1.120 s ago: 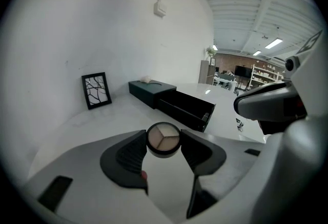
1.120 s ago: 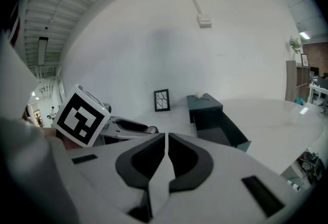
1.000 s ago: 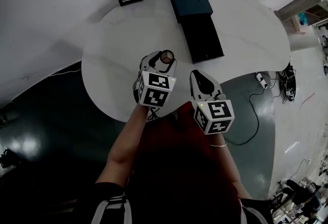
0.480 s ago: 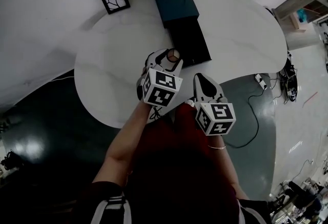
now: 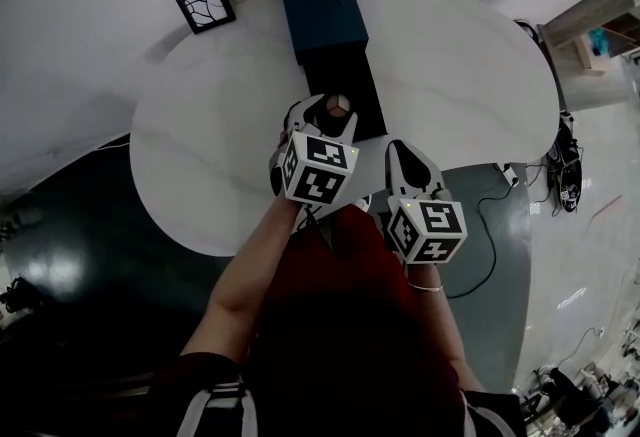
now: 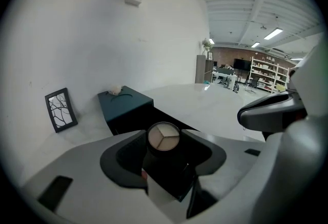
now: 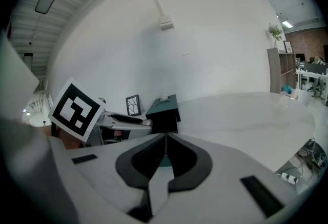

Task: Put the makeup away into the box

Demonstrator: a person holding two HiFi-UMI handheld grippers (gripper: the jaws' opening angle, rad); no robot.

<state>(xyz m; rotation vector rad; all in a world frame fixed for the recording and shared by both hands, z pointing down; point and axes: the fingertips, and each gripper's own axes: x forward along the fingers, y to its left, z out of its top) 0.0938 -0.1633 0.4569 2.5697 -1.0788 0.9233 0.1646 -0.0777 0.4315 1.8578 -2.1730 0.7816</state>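
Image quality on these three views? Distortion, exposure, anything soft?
Head view: heavy fisheye bows the table edge; the person's torso is underexposed; glare patch on the floor. Left gripper view: black vignette corners, makeup compact sharp. Right gripper view: same vignette, box small but clear.

My head camera sits high above the surface [image 5: 200, 135] and looks steeply down. It takes in the whole rounded top, with the dark box [image 5: 320, 10] and the framed picture [image 5: 202, 0] at the far edge and both tools near me. The camera on the left tool [image 5: 325, 115] rides low and close, facing along its jaws toward the far wall [image 6: 102, 23]. The camera on the right tool [image 5: 400, 150] also looks low across the surface, aimed toward the far left, and it catches the left tool at its left side. All three views share the box, the picture and the far part of the surface.
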